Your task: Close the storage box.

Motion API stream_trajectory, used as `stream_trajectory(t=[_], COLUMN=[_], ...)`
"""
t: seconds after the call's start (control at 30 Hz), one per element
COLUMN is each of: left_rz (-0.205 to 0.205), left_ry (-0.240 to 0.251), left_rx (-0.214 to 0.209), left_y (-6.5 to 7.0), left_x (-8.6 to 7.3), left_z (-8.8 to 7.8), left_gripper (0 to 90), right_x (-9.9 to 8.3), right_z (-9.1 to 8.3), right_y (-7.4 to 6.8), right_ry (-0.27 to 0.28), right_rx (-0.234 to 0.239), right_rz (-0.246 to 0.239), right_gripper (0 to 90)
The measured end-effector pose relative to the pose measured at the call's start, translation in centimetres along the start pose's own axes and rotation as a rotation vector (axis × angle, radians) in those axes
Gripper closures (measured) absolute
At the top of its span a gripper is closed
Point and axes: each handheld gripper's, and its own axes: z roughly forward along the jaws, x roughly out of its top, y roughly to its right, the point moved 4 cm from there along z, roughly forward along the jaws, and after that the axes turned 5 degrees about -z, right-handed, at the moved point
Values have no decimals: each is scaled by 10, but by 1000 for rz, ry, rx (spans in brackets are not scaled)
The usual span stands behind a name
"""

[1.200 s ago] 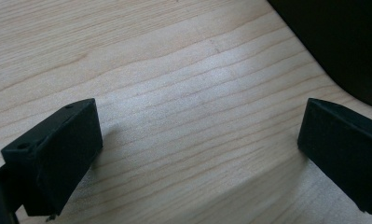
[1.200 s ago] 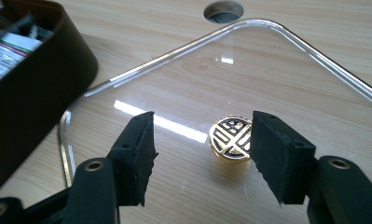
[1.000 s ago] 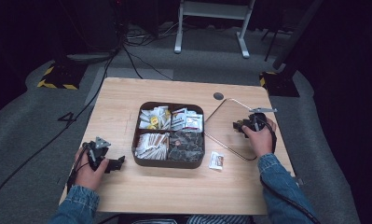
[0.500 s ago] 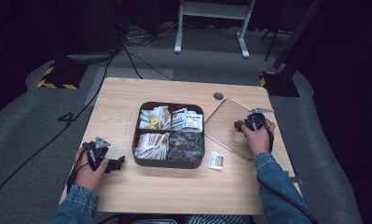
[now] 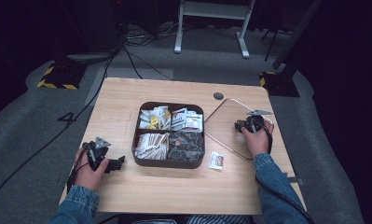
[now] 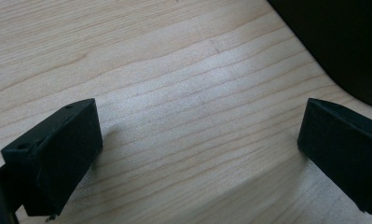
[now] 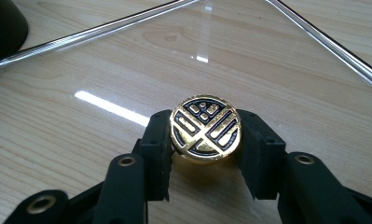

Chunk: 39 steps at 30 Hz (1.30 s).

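While the left gripper (image 5: 110,163) rests on the wood at about eight o'clock from the brown tray (image 5: 168,163), the work is all on the other side of the table (image 5: 127,196). Over there a glass lid (image 5: 221,123) lies flat at three o'clock from the tray, its metal rim close beside the tray's wall, and the right gripper (image 5: 242,125) sits on top of it under the person's right hand (image 5: 257,140).

From the right gripper view, the gold knob (image 7: 205,129) of the lid (a round one, with a dark geometric pattern on its face) stands squarely between the two black jaws of the right gripper (image 7: 205,149), one pad at its nine o'clock and the other at its three o'clock. The jaws have just been closing in, and the pads now look pressed against the knob's sides, so I'd call it clasped.

The left gripper (image 6: 197,154) is spread wide with only bare tabletop between its jaws. A small white sachet (image 5: 216,160) lies loose on the table at about five o'clock from the tray, whose four compartments hold packets.
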Motion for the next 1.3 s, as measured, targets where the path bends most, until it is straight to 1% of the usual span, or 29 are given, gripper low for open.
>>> stream_trajectory(t=[0.23, 0.37, 0.57, 0.7, 1.03, 1.2, 1.3], left_rz=[0, 0, 0, 0, 0, 0, 4], left_ry=[0, 0, 0, 0, 0, 0, -1], left_rx=[0, 0, 0, 0, 0, 0, 3], left_y=[0, 0, 0, 0, 0, 0, 0], left_x=[0, 0, 0, 0, 0, 0, 0], left_z=[0, 0, 0, 0, 0, 0, 0], left_gripper=[1, 1, 1, 1, 1, 1, 1], right_x=[0, 0, -1, 0, 10, 19, 25], right_z=[0, -1, -7, -13, -36, -48, -56], right_y=[-1, -1, 5, 9, 15, 14, 9], right_ry=[4, -7, -10, 2, 55, 75, 78], right_rx=[-5, -15, -16, -16, -5, 0, 5], right_rz=[-7, -23, -11, -2, 12, -4, -27], right_gripper=[589, 589, 590, 590, 590, 590, 590])
